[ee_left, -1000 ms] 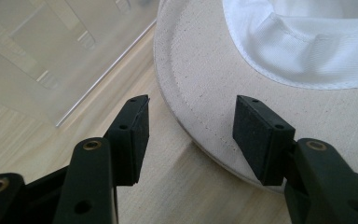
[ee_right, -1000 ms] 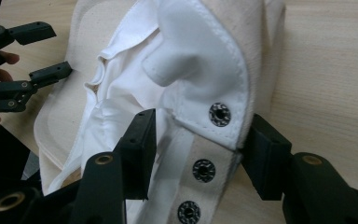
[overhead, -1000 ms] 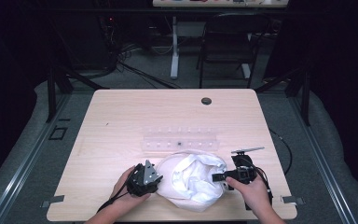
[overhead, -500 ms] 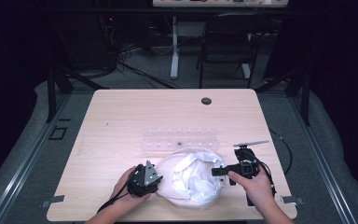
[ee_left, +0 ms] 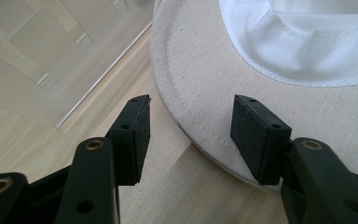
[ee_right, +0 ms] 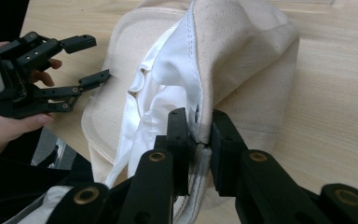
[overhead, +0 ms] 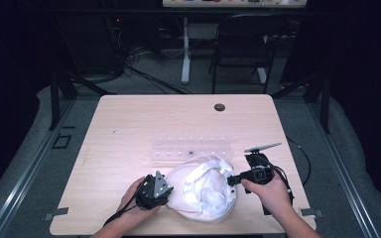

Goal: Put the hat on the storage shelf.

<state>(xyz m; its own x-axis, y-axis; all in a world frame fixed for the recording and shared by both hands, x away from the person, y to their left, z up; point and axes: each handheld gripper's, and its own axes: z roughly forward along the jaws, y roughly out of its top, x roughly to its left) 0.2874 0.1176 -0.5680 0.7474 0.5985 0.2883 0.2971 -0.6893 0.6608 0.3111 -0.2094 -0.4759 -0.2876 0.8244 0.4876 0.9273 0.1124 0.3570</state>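
Canvas hat (overhead: pixel 204 191) lies upside down near the table (overhead: pixel 129 129) front edge. Left tool (overhead: pixel 155 189) stands spread beside its brim (not gripping). Right tool (ee_right: pixel 199 135) has just closed, now pinching the hat's rim, so lifting can begin.

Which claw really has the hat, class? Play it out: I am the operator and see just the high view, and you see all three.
Observer: The right claw is shut on the hat, at the edge where cream cloth meets the white lining.
Operator: And the left one?
Observer: The left claw is open. The edge of the brim lies between its pads, not clamped.
Operator: Any detail on that brim?
Observer: A line of stitching runs along it, just inside the edge.
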